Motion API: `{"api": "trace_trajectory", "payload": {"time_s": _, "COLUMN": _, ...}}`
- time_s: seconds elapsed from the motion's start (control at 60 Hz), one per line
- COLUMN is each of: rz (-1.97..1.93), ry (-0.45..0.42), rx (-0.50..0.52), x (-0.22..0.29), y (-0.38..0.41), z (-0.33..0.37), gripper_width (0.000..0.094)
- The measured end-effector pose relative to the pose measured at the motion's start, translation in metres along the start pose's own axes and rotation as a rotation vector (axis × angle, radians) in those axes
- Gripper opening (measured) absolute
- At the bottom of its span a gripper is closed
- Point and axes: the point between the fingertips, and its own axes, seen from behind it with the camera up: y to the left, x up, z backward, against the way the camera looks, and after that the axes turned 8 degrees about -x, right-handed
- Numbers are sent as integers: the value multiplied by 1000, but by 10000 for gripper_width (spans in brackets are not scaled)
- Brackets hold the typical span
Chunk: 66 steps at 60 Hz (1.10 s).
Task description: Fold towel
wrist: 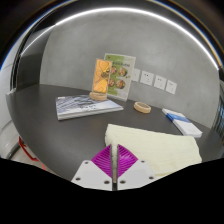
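Note:
A pale cream towel [155, 145] lies on the dark grey table [50, 125], just ahead and to the right of my fingers. It looks folded into a flat oblong. My gripper [114, 152] has its pink pads pressed together, with a thin cream strip of the towel's near edge pinched between them. The rest of the towel rests flat on the table beyond the fingertips.
A magazine [85, 105] lies beyond the towel to the left. An upright sign stand [113, 78] is at the back by the grey wall, with wall sockets [155, 80] beside it. A tape roll [143, 106] and a blue-white pack [183, 123] lie to the right.

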Motion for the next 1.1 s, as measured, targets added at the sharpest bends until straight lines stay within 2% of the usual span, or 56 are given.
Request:
{"api": "trace_trajectory", "payload": {"time_s": 0.133, "rz": -72, "ry": 13, "rx": 54, "x": 7, "y": -2, "z": 8, "gripper_width": 9}}
{"api": "trace_trajectory", "payload": {"time_s": 0.2, "rz": -106, "ry": -27, "rx": 63, "x": 29, "y": -22, "z": 13, "gripper_width": 9}}
{"api": "trace_trajectory", "payload": {"time_s": 0.3, "rz": -172, "ry": -86, "rx": 5, "x": 67, "y": -85, "z": 19, "gripper_width": 9}}
{"api": "trace_trajectory", "payload": {"time_s": 0.383, "rz": -217, "ry": -93, "rx": -74, "x": 73, "y": -154, "z": 14, "gripper_width": 8}}
{"api": "trace_trajectory", "payload": {"time_s": 0.517, "rz": -234, "ry": -29, "rx": -227, "x": 34, "y": -248, "z": -3, "gripper_width": 10}}
{"api": "trace_trajectory", "payload": {"time_s": 0.683, "rz": -226, "ry": 107, "rx": -291, "x": -30, "y": -293, "z": -23, "gripper_width": 22}}
{"api": "trace_trajectory", "payload": {"time_s": 0.817, "rz": -215, "ry": 107, "rx": -306, "x": -37, "y": -300, "z": -23, "gripper_width": 51}}
{"api": "trace_trajectory", "payload": {"time_s": 0.883, "rz": -215, "ry": 115, "rx": -308, "x": -35, "y": -297, "z": -16, "gripper_width": 181}}
{"api": "trace_trajectory", "payload": {"time_s": 0.917, "rz": -211, "ry": 119, "rx": -312, "x": -34, "y": -297, "z": -11, "gripper_width": 347}}
{"api": "trace_trajectory", "payload": {"time_s": 1.0, "rz": -181, "ry": 129, "rx": -346, "x": -32, "y": -298, "z": 10, "gripper_width": 889}}
{"api": "trace_trajectory", "payload": {"time_s": 1.05, "rz": -156, "ry": 127, "rx": -357, "x": -31, "y": -294, "z": 24, "gripper_width": 797}}
{"api": "trace_trajectory", "payload": {"time_s": 1.1, "rz": -151, "ry": 124, "rx": -366, "x": -28, "y": -288, "z": 42, "gripper_width": 820}}
